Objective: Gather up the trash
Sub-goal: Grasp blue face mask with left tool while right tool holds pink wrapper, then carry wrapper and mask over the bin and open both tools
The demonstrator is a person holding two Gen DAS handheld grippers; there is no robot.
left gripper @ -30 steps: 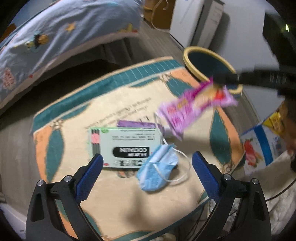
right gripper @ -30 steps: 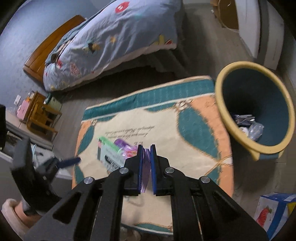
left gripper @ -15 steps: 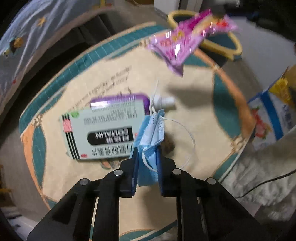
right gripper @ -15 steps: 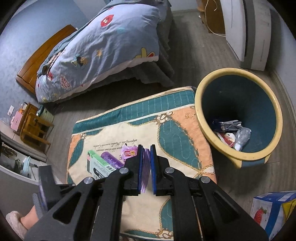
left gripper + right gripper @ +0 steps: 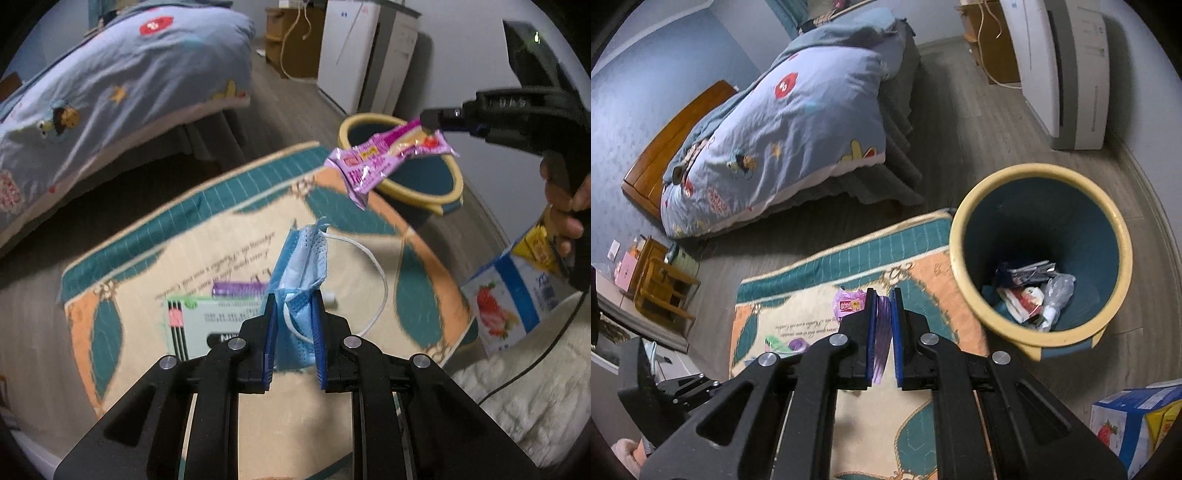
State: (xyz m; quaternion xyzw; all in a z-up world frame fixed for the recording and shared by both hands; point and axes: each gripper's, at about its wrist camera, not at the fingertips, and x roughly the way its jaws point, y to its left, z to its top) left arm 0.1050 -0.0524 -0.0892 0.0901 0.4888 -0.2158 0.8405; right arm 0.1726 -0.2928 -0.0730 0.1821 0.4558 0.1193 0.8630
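My left gripper point(image 5: 293, 310) is shut on a blue face mask point(image 5: 301, 273) and holds it above the rug point(image 5: 229, 236), its white ear loop point(image 5: 380, 280) dangling. My right gripper point(image 5: 882, 310) is shut on a purple snack wrapper point(image 5: 881, 332), seen edge-on between the pads; in the left wrist view the wrapper point(image 5: 384, 158) hangs in the air in front of the bin point(image 5: 402, 184). The yellow-rimmed teal bin point(image 5: 964, 229) holds several pieces of trash. A pale green medicine box point(image 5: 218, 321) and a purple packet point(image 5: 240, 288) lie on the rug.
A bed with a blue quilt point(image 5: 783, 140) stands beyond the rug. A white appliance point(image 5: 1067, 74) stands by the wall behind the bin. A blue carton with a strawberry picture point(image 5: 517, 299) sits right of the rug. A wooden stool point(image 5: 661, 288) is at far left.
My left gripper closed on the face mask and lifted it off the rug. My right gripper carried the purple wrapper up and closer to the bin.
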